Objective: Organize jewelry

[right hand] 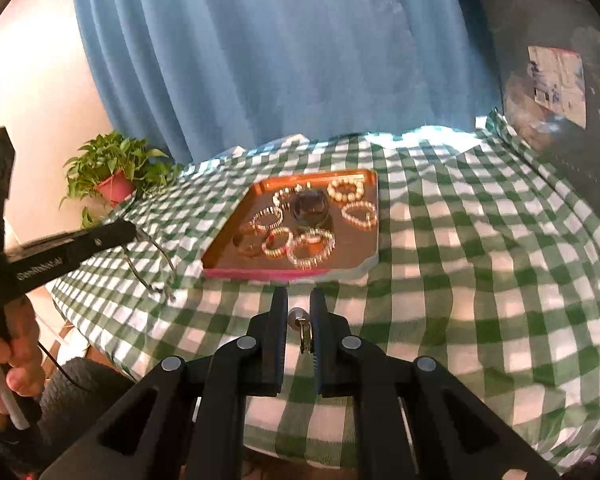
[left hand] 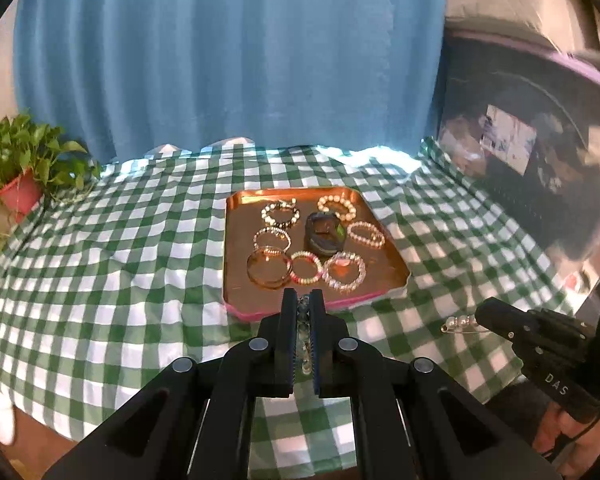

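Observation:
A copper tray [left hand: 240,280] with a pink front rim lies on the green checked cloth and holds several bead bracelets [left hand: 344,270] around a dark bracelet stack [left hand: 325,233]. My left gripper [left hand: 303,300] is shut on a dark beaded strand [left hand: 303,334], just before the tray's front edge. My right gripper [right hand: 299,300] is shut on a beaded piece with a gold clasp [right hand: 306,334], also before the tray [right hand: 220,256]. In the left wrist view the right gripper [left hand: 480,318] shows pale beads and a thin wire [left hand: 460,324] at its tips.
A potted green plant [left hand: 20,176] in a pink pot stands at the back left, also in the right wrist view [right hand: 114,176]. A blue curtain [left hand: 228,60] hangs behind. A dark round appliance [left hand: 540,140] stands at the right. Thin wire hangs below the left gripper [right hand: 152,272].

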